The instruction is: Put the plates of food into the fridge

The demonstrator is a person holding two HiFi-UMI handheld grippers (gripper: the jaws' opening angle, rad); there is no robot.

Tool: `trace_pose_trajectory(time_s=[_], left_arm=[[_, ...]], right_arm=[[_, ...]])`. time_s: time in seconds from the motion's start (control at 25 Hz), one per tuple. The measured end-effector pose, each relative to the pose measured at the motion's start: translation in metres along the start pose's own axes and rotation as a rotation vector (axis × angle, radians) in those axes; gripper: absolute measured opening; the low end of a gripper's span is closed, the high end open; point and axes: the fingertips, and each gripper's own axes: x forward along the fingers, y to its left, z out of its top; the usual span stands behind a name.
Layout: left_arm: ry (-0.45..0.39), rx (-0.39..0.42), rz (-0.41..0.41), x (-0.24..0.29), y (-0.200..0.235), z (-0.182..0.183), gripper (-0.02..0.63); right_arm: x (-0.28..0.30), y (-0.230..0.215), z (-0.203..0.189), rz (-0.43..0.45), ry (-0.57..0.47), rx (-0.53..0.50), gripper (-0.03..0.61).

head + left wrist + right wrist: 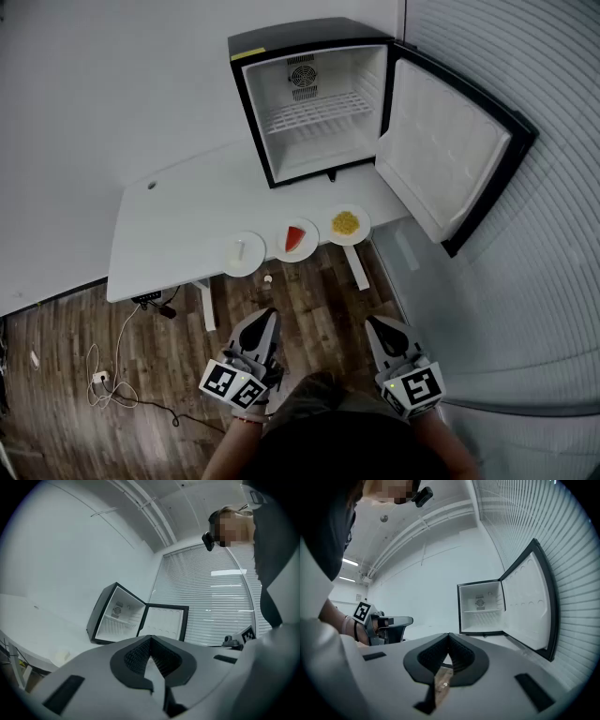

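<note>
Left gripper (269, 316) sits at 7 o'clock of the head view and right gripper (375, 324) at 5 o'clock. Both are held over the wooden floor (309, 300), well short of the counter (169, 234). Left gripper view: jaws closed tip to tip (151, 638), nothing between them. Right gripper view: jaws likewise closed and empty (449, 634).

White counter runs from 9 o'clock to the centre of the head view. Fridge (309, 103) stands on the counter's far right part, at 12 o'clock; black shell, white inside. Door (450, 155) is swung wide open toward 2 o'clock. One wire shelf (314, 111) crosses the cavity.

Three plates lie in a row along the counter's near edge, just in front of the fridge and a little apart from one another:
- right plate (346, 225): heap of yellow food
- middle plate (296, 239): red wedge
- left plate (243, 253): something pale, cannot tell what

Cable (112, 375) trails over the floor at 8 o'clock. Small pale object (268, 279) lies on the floor just below the left plate; too small to identify
</note>
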Motion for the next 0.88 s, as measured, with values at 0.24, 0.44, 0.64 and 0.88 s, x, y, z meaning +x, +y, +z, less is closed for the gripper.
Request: trace_pose_trajectory(time_s=[0.24, 0.44, 0.64, 0.88], left_arm=[[0.001, 0.0, -0.008, 0.001, -0.015, -0.005, 0.006], [-0.004, 0.004, -0.024, 0.0, -0.032, -0.007, 0.006], [-0.013, 0.011, -0.032, -0.001, -0.045, -0.006, 0.006], [-0.011, 0.018, -0.038, 0.004, -0.045, -0.008, 0.006]], right_arm=[[-0.011, -0.001, 0.007, 0.001, -0.014, -0.016, 0.005], [-0.022, 0.0, 0.012, -0.001, -0.051, -0.006, 0.005], [-0.036, -0.005, 0.006, -0.004, -0.048, 0.008, 0.005], [-0.033, -0.008, 0.002, -0.023, -0.035, 0.007, 0.005]])
